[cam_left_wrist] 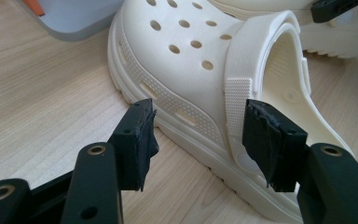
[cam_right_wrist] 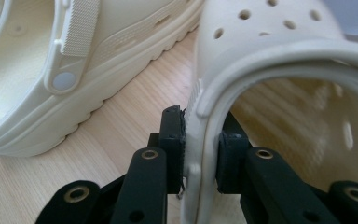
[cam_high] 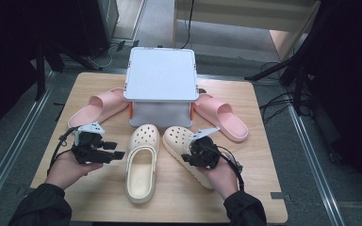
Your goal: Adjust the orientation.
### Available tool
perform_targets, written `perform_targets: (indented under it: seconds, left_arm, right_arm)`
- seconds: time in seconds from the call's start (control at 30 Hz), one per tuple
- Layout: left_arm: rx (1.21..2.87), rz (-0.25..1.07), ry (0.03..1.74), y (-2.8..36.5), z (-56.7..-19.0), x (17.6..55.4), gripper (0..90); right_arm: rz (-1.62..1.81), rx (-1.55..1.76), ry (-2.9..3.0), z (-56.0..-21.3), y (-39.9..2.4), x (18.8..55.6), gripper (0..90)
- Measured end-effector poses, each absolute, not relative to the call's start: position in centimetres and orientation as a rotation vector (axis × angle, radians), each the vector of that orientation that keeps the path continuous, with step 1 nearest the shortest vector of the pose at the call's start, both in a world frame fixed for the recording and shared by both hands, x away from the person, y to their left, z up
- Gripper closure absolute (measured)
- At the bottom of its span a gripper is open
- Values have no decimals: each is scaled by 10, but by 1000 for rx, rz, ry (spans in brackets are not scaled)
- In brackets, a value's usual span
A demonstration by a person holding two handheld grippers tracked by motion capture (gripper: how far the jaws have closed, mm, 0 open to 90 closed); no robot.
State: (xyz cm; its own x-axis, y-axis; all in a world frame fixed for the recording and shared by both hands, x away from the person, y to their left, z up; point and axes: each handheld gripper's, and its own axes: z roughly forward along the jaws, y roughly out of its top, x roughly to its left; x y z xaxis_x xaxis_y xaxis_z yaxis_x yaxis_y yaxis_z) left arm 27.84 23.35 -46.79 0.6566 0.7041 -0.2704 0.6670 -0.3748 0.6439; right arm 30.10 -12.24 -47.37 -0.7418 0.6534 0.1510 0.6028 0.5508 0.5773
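Landmark: grey lidded storage box [cam_high: 160, 87] at the far middle of the wooden table [cam_high: 99, 193].

Two cream clogs lie just in front of the box, side by side, toes toward it. Left clog [cam_high: 142, 162] sits flat on its sole, heel toward the person. Right clog [cam_high: 181, 141] lies beside it, angled slightly away from it, its heel end under the right hand.

Right gripper [cam_high: 199, 153]: jaws narrow, pinching the wall of the right clog [cam_right_wrist: 279, 56] at its rear opening; one pad outside, one inside, both pressed against the foam.

Left gripper [cam_high: 115, 154]: to the left of the left clog, level with its middle, pointing at it. Jaws stand wide apart; in the left gripper view the clog's side and its heel strap [cam_left_wrist: 237, 100] lie just ahead of the pads, with no contact visible.

A pink slide [cam_high: 99, 107] lies on the box's left and another pink slide [cam_high: 222, 117] on its right, each with one end at the box's base.
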Motion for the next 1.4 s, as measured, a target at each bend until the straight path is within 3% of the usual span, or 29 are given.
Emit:
perform_targets:
  seconds: [0.63,0.83,1.0,1.17,1.4]
  left_arm:
    - [2106,78,1052,232,-471,265,462]
    - [2081,90,1078,237,-470,266,489]
    - [2083,97,1074,236,-471,265,502]
    - [2089,93,1089,236,-473,268,537]
    - [2114,96,1120,235,-484,275,686]
  right_arm:
    - [1094,1128,2714,-469,-105,302,635]
    - [1196,1090,2672,-445,-135,295,693]
    - [1240,1102,2632,-436,-164,304,813]
    - [1232,1089,2604,-436,-178,311,833]
    - [1128,1086,2642,-458,-188,326,836]
